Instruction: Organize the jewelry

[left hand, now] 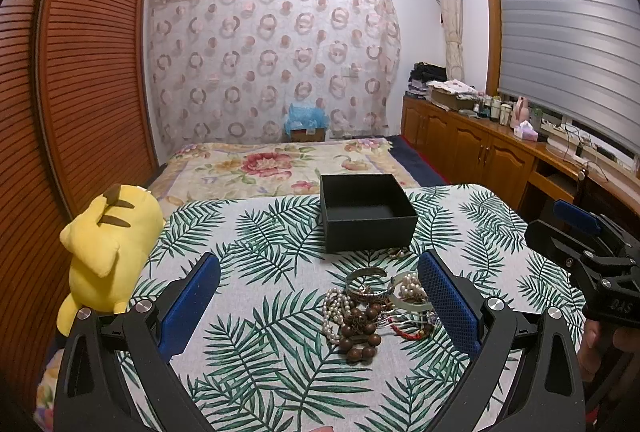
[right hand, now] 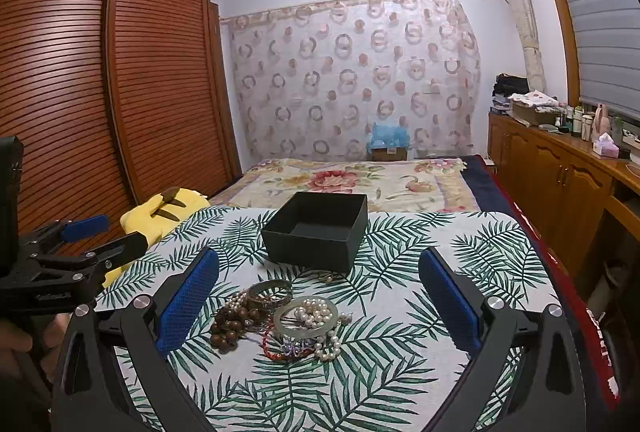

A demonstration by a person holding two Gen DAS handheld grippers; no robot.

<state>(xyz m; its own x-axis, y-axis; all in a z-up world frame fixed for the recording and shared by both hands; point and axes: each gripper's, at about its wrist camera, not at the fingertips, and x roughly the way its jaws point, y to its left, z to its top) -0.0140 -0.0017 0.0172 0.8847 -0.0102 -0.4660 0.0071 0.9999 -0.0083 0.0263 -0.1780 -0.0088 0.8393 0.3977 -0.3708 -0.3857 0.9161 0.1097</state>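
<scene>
1. Your left gripper (left hand: 320,304) hangs over the near part of the table with its blue-padded fingers (left hand: 192,306) spread wide and nothing between them.
2. Your right gripper (right hand: 320,302) is just the same: jaws wide apart, holding nothing, low above the leaf-print tablecloth (right hand: 420,372).
3. The jewelry pile (left hand: 374,312) lies on the cloth between the two grippers, just inside your left gripper's right finger and near your right gripper's left finger.
4. In that pile you have brown wooden beads (right hand: 228,324), a pearl strand (right hand: 316,312), a pale bangle (right hand: 306,328), a metal cuff (right hand: 270,292) and a red cord bracelet (right hand: 280,352), all tangled and touching.
5. A small gold piece (left hand: 396,252) sits apart from the pile, just in front of the box.
6. The black box (left hand: 366,211) stands open and upright beyond the pile, near the far edge of the table; its inside looks empty.
7. A yellow plush toy (left hand: 106,248) leans at the table's left edge, well apart from the jewelry.
8. Beyond the table lies a bed with a floral cover (right hand: 352,179).
</scene>
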